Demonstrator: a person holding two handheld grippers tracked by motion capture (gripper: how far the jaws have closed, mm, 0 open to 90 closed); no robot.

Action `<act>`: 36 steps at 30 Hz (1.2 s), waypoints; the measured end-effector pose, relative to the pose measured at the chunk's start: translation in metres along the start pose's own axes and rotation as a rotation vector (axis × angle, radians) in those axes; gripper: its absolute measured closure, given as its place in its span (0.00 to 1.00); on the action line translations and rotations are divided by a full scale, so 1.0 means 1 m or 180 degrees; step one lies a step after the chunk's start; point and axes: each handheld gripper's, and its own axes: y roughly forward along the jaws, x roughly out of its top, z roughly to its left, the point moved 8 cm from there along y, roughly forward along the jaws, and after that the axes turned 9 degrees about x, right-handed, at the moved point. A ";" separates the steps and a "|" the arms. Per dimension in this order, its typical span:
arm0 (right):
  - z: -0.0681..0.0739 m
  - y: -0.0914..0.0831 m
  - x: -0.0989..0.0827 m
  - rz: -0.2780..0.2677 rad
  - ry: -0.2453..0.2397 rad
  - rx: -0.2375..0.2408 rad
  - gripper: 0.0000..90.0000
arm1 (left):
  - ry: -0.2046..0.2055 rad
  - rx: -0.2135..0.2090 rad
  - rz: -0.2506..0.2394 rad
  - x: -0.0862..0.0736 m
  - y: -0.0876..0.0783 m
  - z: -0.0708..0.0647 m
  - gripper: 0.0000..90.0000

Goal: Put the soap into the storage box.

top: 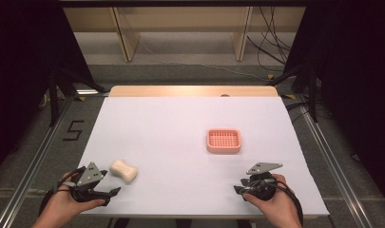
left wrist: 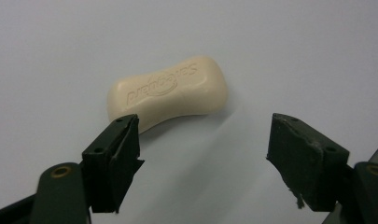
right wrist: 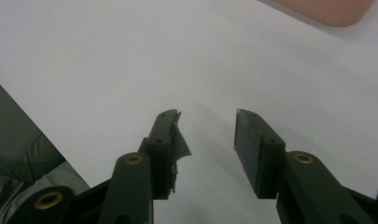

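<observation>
A cream bar of soap (top: 123, 171) lies flat on the white table near its front left; its embossed face (left wrist: 167, 91) is up. My left gripper (top: 110, 192) sits just in front of the soap, open wide, jaws (left wrist: 203, 140) apart with nothing between them and the soap a little beyond the left tip. A pink slatted soap dish (top: 223, 141) stands right of the table's middle; its corner (right wrist: 331, 10) shows at the top of the right gripper view. My right gripper (top: 239, 188) rests near the front right edge, open (right wrist: 206, 125), holding nothing.
The white table sheet (top: 180, 118) ends close behind both hands at the front edge. A grey floor strip (right wrist: 14, 140) shows past the table's edge in the right gripper view. Metal frame rails (top: 33, 156) run along both sides.
</observation>
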 end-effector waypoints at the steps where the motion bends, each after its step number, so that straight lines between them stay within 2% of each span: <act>1: 0.000 -0.001 -0.001 0.0014 -0.0006 -0.0007 0.66 | -0.0045 -0.0035 0.0044 0.000 0.000 -0.001 0.27; 4: -0.001 -0.002 -0.003 -0.0023 -0.0007 -0.0003 0.64 | 0.0031 -0.0035 0.0089 0.002 0.002 0.005 0.26; 7: -0.002 -0.004 -0.007 0.0016 0.0060 -0.0016 0.63 | 0.0054 -0.0052 0.0122 0.004 0.006 0.009 0.25; 8: -0.003 -0.004 -0.006 -0.0014 0.0021 -0.0031 0.63 | 0.0109 -0.0056 0.0170 0.005 0.008 0.012 0.25; 9: -0.004 -0.005 -0.007 0.0002 0.0012 -0.0033 0.63 | 0.0097 -0.0067 0.0170 0.006 0.009 0.012 0.25; 10: -0.002 -0.005 -0.007 0.0024 0.0072 -0.0023 0.63 | 0.0233 -0.0065 0.0238 0.007 0.011 0.016 0.25; 12: -0.002 -0.005 -0.007 0.0015 0.0076 -0.0026 0.63 | 0.0376 -0.0078 0.0334 0.007 0.012 0.020 0.25; 13: -0.002 -0.005 -0.007 0.0014 0.0076 -0.0024 0.62 | 0.0376 -0.0078 0.0334 0.007 0.012 0.020 0.25; 14: -0.002 -0.004 -0.007 0.0017 0.0077 -0.0021 0.62 | 0.0448 -0.0179 0.0471 0.008 0.013 0.021 0.25; 15: -0.002 -0.004 -0.007 0.0017 0.0077 -0.0021 0.62 | 0.0448 -0.0179 0.0471 0.008 0.013 0.021 0.25; 17: -0.003 -0.003 -0.007 0.0033 0.0075 -0.0015 0.62 | 0.0671 -0.0276 0.0480 0.013 0.017 0.022 0.25; 18: -0.003 -0.003 -0.007 0.0043 0.0072 -0.0013 0.62 | 0.0784 -0.0322 0.0535 0.013 0.017 0.023 0.25; 19: -0.003 -0.003 -0.007 0.0043 0.0072 -0.0013 0.62 | 0.0784 -0.0322 0.0535 0.013 0.017 0.023 0.25; 20: -0.002 -0.003 -0.007 0.0047 0.0074 -0.0011 0.62 | 0.1061 -0.0467 0.0614 0.014 0.019 0.022 0.24; 21: -0.002 -0.002 -0.007 0.0049 0.0076 -0.0010 0.62 | 0.1061 -0.0467 0.0614 0.014 0.019 0.022 0.24; 22: -0.004 -0.002 -0.007 0.0045 0.0026 -0.0021 0.62 | 0.1224 -0.0581 0.0671 0.014 0.021 0.020 0.24; 23: -0.004 -0.002 -0.007 0.0047 0.0022 -0.0020 0.62 | 0.1309 -0.0613 0.0725 0.015 0.023 0.021 0.24; 24: -0.002 -0.002 -0.008 0.0063 0.0068 -0.0001 0.62 | 0.1368 -0.0615 0.0761 0.017 0.024 0.023 0.24; 25: -0.002 0.001 -0.007 -0.0013 0.0068 0.0008 0.62 | 0.1341 -0.0613 0.0753 0.018 0.027 0.022 0.24; 27: -0.003 0.000 -0.008 0.0032 0.0064 0.0004 0.62 | 0.1379 -0.0607 0.0754 0.019 0.029 0.023 0.24; 28: -0.004 0.000 -0.008 0.0060 0.0005 -0.0003 0.62 | 0.1497 -0.0642 0.0797 0.023 0.033 0.026 0.24; 32: -0.005 0.000 -0.008 0.0040 -0.0036 0.0000 0.62 | 0.1641 -0.0703 0.0822 0.028 0.040 0.028 0.24; 35: -0.004 0.000 -0.008 0.0046 0.0011 0.0018 0.62 | 0.1696 -0.0766 0.0856 0.029 0.042 0.028 0.24; 36: -0.005 0.001 -0.008 0.0008 0.0033 0.0020 0.62 | 0.1783 -0.0867 0.0849 0.030 0.045 0.028 0.24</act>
